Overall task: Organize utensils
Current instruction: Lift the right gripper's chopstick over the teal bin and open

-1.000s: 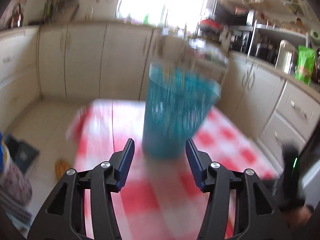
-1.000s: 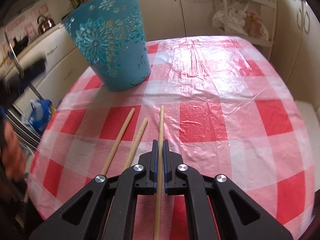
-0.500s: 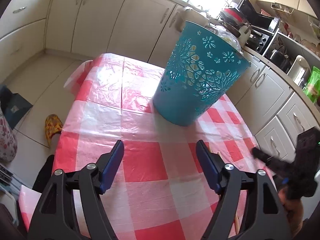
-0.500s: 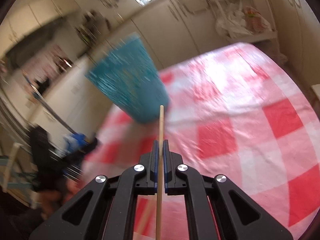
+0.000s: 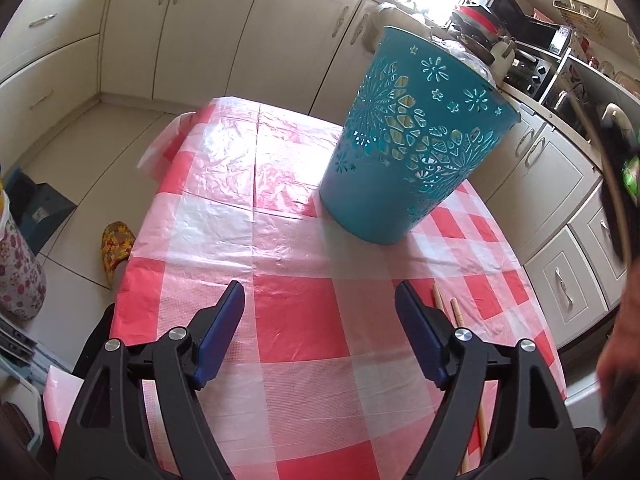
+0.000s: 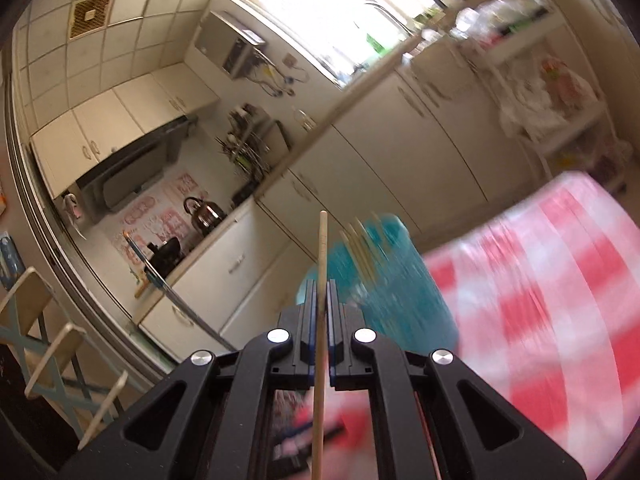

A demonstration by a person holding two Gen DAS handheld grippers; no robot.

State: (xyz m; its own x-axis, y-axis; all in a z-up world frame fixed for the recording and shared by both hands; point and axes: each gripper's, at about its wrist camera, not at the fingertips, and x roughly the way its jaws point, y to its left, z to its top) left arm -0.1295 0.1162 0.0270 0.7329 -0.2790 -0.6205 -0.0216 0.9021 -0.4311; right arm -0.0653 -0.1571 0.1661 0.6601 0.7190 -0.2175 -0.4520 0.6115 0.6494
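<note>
A teal perforated basket (image 5: pixel 416 140) stands upright on the red-and-white checked tablecloth (image 5: pixel 304 320); it shows blurred in the right wrist view (image 6: pixel 384 272). My left gripper (image 5: pixel 320 308) is open and empty, low over the cloth, well short of the basket. Two wooden chopsticks (image 5: pixel 448 312) lie on the cloth by its right finger. My right gripper (image 6: pixel 322 292) is shut on a wooden chopstick (image 6: pixel 321 248), lifted high and tilted up, with the basket just behind and right of the stick.
Cream kitchen cabinets (image 5: pixel 200 32) surround the table. A counter with appliances (image 5: pixel 532 48) runs at the right. A yellow slipper (image 5: pixel 116 244) lies on the floor left of the table. A kettle (image 6: pixel 204 212) stands on the far counter.
My right gripper has lifted one chopstick off the cloth and swung up toward the basket. My left gripper has pulled back from the basket and opened wider.
</note>
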